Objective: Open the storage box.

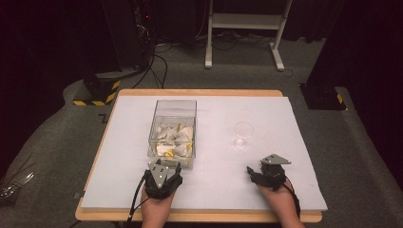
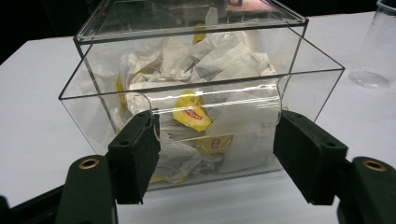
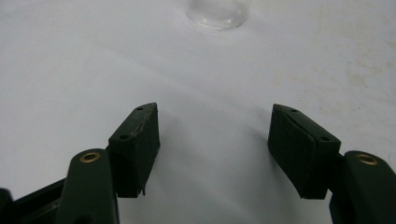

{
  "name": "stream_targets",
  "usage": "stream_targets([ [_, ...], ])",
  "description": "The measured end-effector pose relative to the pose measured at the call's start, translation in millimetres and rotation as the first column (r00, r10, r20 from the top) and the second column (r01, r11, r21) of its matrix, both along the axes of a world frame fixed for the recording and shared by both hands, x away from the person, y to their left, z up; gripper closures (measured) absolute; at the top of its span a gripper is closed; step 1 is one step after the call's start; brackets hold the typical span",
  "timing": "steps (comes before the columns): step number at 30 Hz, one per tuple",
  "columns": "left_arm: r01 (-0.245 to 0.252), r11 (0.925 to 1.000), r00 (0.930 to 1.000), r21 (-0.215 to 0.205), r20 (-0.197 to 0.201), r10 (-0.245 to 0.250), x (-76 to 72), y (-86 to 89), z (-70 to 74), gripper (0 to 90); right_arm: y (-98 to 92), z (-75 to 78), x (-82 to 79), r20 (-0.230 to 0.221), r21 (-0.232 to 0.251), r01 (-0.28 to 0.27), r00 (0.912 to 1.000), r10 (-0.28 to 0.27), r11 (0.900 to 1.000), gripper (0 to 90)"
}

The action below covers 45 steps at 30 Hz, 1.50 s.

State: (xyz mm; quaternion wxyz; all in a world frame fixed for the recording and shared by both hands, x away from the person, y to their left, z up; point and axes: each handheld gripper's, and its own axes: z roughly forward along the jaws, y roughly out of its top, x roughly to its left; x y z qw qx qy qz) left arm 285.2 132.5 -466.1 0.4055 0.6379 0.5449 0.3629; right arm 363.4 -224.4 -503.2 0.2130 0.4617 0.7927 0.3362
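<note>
1. Black jaws of the left gripper (image 2: 212,154) stand wide apart right in front of a clear plastic box (image 2: 201,88), with nothing pinched between them; its near wall has a low cut-out, and the jaws line up with that opening, which suggests a reach inside for a tea bag.
2. Inside the box lies a loose heap of tea bags (image 2: 196,70), white paper sachets with yellow tags (image 2: 191,114); the pile sits deep enough that a gripper would likely go in through the notch rather than over the rim.
3. From the high view, the left gripper (image 1: 164,167) is just beside the box's near end (image 1: 172,128), on a white sheet (image 1: 119,156) that covers the wooden table (image 1: 199,92).
4. Over at the right, the right gripper (image 1: 252,172) rests low near the table's front edge, well apart from the box; in its own view the jaws (image 3: 212,154) are spread over bare white sheet, holding nothing.
5. Beyond it stands a clear plastic cup (image 1: 243,133), upright and seemingly empty, probably set there to receive a tea bag.
6. Hard to make out: the cup's base alone (image 3: 217,11) is cut off at the top edge of the right gripper view, the box's far half seems covered by a clear lid (image 2: 187,16), and how many bags lie in the pile cannot be counted.
</note>
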Motion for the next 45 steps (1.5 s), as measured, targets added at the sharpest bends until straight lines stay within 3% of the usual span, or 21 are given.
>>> stream_targets([
  [6,0.015,0.9997,0.9999,-0.019,0.0,-0.015,0.0,2.6,0.3,31.6,0.0,0.0,0.0,0.0,0.0,0.0,1.0,0.0,1.0,34.0],
  [15,0.035,0.9981,0.9987,-0.051,0.038,-0.033,-7.6,11.9,7.7,30.7,0.2,0.0,-0.2,0.0,0.001,0.001,1.0,-0.001,1.0,34.0],
  [19,0.062,0.9962,0.9974,-0.061,0.041,-0.06,-11.4,17.3,13.1,37.4,0.2,0.0,-0.2,0.0,0.001,0.001,1.0,-0.001,1.0,34.0],
  [26,0.088,0.9936,0.9924,-0.07,0.092,-0.081,-16.1,27.3,25.8,46.9,0.2,0.0,-0.2,0.0,0.001,0.001,1.0,-0.001,1.0,34.0],
  [35,0.099,0.9945,0.9884,-0.036,0.12,-0.094,-3.6,42.9,32.7,55.3,0.2,0.0,-0.3,0.0,0.001,0.001,1.0,-0.001,1.0,34.0],
  [41,0.106,0.9938,0.9889,-0.031,0.108,-0.102,8.0,56.4,33.8,64.0,0.2,0.0,-0.3,0.0,0.001,0.001,1.0,-0.001,1.0,34.0],
  [45,0.087,0.9957,0.9905,-0.032,0.11,-0.083,13.4,64.7,35.0,64.1,0.2,0.0,-0.3,0.0,0.001,0.001,1.0,-0.001,1.0,34.0],
])
